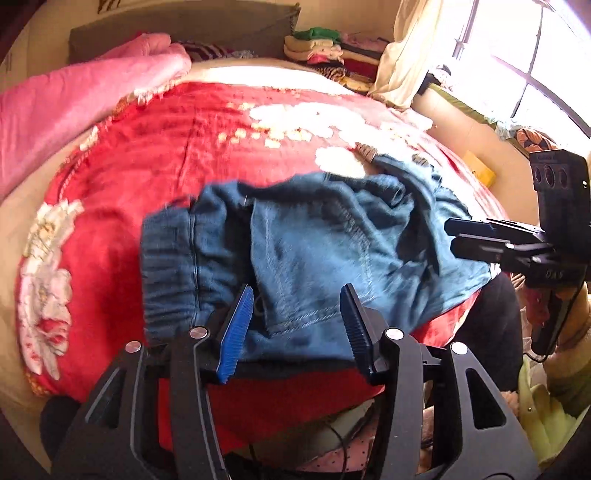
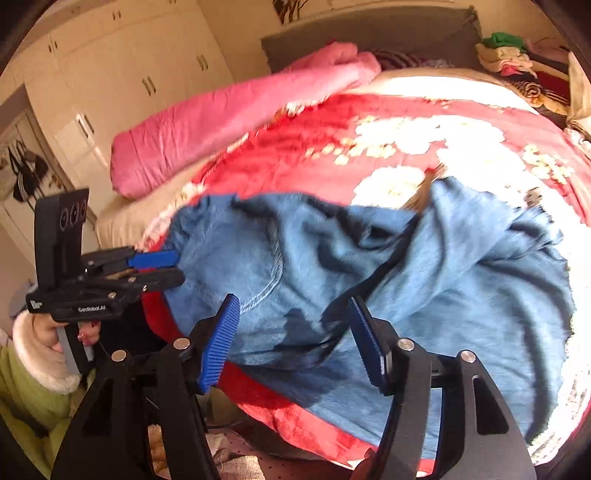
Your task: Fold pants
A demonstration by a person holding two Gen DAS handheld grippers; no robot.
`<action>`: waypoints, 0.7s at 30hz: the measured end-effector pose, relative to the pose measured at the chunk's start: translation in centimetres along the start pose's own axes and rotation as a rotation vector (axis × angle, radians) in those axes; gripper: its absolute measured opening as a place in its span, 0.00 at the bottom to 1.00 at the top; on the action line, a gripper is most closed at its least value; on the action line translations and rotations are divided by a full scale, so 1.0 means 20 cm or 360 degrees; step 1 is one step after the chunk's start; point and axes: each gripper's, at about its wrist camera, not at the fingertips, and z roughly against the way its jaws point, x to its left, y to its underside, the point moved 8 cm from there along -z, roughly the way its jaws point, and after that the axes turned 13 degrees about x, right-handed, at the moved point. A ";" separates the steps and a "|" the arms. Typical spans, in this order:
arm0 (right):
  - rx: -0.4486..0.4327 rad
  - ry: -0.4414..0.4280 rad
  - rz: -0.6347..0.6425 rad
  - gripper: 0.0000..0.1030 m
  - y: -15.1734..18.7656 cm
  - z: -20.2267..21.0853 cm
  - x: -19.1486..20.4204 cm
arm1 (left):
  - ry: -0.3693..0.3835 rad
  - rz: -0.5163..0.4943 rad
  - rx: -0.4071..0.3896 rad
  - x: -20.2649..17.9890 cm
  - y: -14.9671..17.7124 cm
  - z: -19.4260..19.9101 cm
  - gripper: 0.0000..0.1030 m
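We see a bed covered by a red blanket with large pale flowers, filling most of both views. A rolled pink quilt lies along its far left side, with a grey headboard behind it. Cream wardrobe doors stand at the far left in the right wrist view, and a bright window with a pale curtain is at the far right in the left wrist view. A pile of folded clothes sits at the far end of the bed beside the curtain.

The pants, blue denim with an elastic waistband, lie bunched and partly folded on the near half of the blanket, reaching its near edge. The waistband end is at the left, and the rumpled legs spread to the right.

Our left gripper hovers over the near edge of the pants, its blue pads apart and pressing on nothing, though denim lies below the gap. Our right gripper likewise stands with jaws spread above the cloth, holding nothing that we can see. In the right wrist view a hand in a green sleeve with a white fleece cuff holds the left gripper's handle at the near left.
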 end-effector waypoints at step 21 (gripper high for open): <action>0.0013 0.0443 -0.0048 0.77 -0.60 0.04 -0.60 | 0.0405 -0.0249 0.0175 -0.67 -0.29 -0.38 0.46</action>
